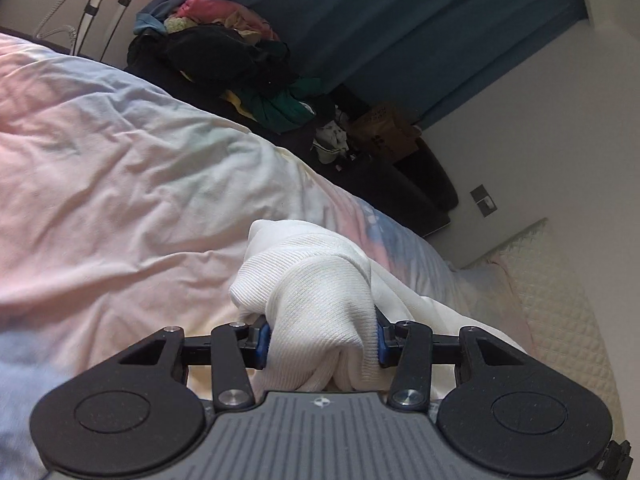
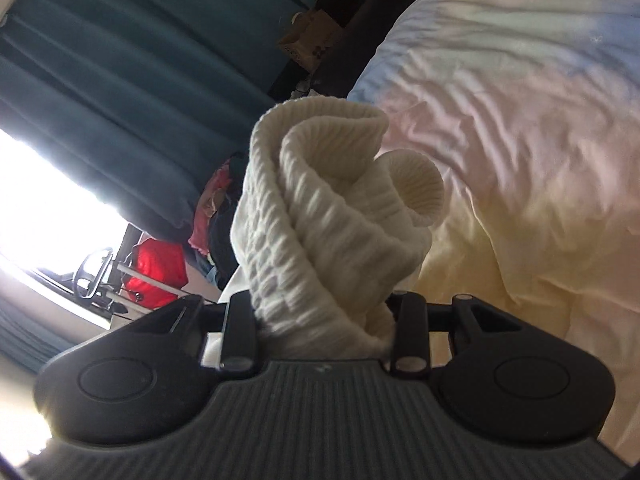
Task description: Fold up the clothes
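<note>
A white ribbed knit garment is bunched between the fingers of my left gripper, which is shut on it just above the bed. Its blue finger pads press the cloth from both sides. In the right wrist view my right gripper is shut on another bunched part of the white knit garment, whose ribbed edge curls up in front of the camera. The rest of the garment is hidden behind the grippers.
The bed is covered by a wrinkled pastel duvet that also shows in the right wrist view. A pile of mixed clothes lies at the bed's far edge. A blue curtain, a cardboard box and a quilted pillow stand beyond.
</note>
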`<control>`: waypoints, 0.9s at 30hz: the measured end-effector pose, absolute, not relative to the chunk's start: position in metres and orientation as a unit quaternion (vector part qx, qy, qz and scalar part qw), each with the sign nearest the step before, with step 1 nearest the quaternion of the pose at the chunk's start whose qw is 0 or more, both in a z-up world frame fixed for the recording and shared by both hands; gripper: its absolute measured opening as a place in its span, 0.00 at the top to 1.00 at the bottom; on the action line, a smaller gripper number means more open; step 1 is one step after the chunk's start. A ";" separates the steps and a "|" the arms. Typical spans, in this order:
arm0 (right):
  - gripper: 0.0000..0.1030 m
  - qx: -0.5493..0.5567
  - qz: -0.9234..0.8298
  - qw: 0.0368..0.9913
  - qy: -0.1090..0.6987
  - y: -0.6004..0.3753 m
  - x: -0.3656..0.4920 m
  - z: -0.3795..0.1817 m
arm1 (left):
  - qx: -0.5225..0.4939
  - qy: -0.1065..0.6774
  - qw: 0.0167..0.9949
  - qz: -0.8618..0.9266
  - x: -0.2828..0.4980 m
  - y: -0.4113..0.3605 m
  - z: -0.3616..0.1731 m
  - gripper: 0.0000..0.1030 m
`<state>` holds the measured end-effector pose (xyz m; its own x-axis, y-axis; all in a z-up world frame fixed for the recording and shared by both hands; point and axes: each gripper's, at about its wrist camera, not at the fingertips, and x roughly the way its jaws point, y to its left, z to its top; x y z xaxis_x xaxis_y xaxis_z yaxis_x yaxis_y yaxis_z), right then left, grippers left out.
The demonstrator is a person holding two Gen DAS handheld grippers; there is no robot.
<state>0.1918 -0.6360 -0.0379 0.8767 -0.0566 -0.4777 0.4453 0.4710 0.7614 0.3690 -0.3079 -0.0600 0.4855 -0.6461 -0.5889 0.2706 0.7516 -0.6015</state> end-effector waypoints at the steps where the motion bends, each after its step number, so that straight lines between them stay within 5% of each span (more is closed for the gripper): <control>1: 0.63 0.491 -0.152 0.835 0.196 -0.639 0.196 -0.050 | -0.211 0.429 0.834 -0.277 0.381 -0.321 -0.065 0.54; 12: 0.49 0.544 -0.175 0.808 0.141 -0.596 0.143 -0.200 | -0.091 0.379 0.855 -0.342 0.389 -0.342 -0.133 0.39; 16: 0.46 0.559 -0.185 0.789 0.173 -0.594 0.131 -0.186 | -0.062 0.367 0.870 -0.323 0.363 -0.332 -0.108 0.19; 21: 0.46 0.532 -0.214 0.784 0.238 -0.575 0.108 -0.134 | -0.032 0.329 0.887 -0.323 0.308 -0.306 -0.043 0.12; 27: 0.46 0.446 -0.200 0.847 0.208 -0.535 0.056 -0.045 | -0.002 0.281 0.904 -0.322 0.238 -0.274 0.032 0.00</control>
